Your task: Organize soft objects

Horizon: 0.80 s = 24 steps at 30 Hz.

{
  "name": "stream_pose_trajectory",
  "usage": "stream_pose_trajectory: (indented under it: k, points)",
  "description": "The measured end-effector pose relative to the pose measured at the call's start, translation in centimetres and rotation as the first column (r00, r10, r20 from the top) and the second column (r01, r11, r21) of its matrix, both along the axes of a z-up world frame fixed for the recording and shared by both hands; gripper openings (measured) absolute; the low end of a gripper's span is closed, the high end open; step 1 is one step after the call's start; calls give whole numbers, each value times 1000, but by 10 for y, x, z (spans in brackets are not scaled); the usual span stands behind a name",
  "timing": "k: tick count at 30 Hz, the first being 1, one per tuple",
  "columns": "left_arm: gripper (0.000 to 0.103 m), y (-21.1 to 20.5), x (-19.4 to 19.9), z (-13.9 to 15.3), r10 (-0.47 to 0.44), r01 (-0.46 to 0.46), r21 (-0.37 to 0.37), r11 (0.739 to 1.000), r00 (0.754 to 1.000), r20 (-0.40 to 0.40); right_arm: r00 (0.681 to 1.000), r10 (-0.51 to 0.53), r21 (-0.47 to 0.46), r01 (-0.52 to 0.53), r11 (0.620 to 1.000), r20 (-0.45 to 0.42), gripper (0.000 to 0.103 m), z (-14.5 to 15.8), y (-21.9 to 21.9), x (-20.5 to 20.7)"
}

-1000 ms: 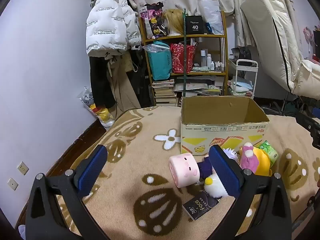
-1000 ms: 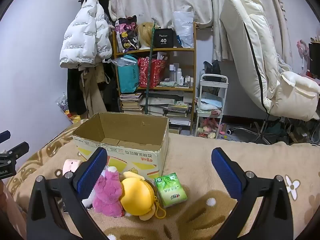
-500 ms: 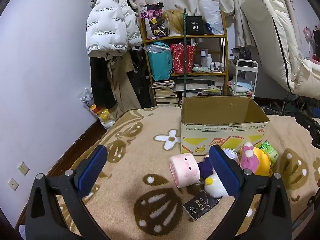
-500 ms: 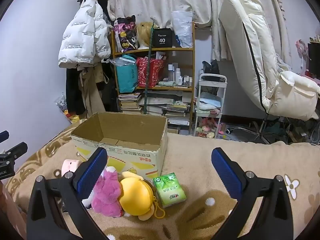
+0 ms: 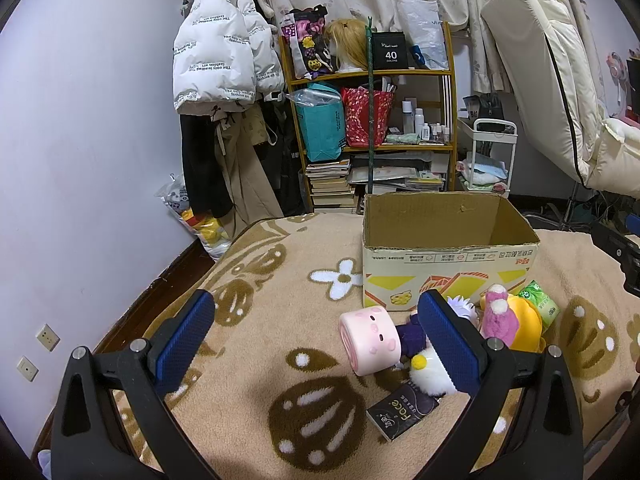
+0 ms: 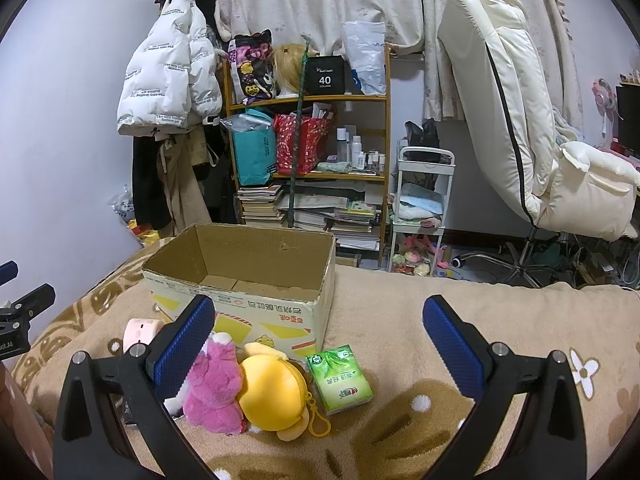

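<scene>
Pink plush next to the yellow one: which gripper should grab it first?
Probably the right gripper. It is open, and the pink plush lies just beside its left finger. In the left gripper's view that plush sits beyond its right finger, farther off.

An open cardboard box [image 6: 256, 280] is sitting upright on the blanket-covered bed [image 6: 400, 320], showing nothing inside. Against its front wall the soft things are lying in a cluster: a pink cylindrical plush [image 5: 370, 340] is lying on its side at the left end, a white and purple plush [image 5: 430, 370] beside it, then a pink fluffy toy [image 6: 214, 388] leaning against a round yellow plush with a keyring [image 6: 274, 392]. A green tissue pack [image 6: 340, 378] is lying flat just right of the yellow one.
</scene>
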<state>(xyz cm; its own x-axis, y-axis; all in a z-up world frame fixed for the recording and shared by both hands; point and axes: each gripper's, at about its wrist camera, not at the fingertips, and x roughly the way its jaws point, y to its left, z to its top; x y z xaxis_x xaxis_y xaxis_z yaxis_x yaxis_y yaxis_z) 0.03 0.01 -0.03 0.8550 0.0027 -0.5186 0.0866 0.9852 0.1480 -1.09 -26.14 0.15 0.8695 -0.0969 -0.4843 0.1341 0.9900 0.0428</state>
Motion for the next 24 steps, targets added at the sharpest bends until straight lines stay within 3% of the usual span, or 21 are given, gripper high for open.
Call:
stream_pose_trajectory:
  k: [24]
  points:
    - [100, 0, 0, 0, 1, -1, 2, 1000, 1000, 3, 1000, -5, 3, 5, 1000, 7, 103, 5, -1, -3]
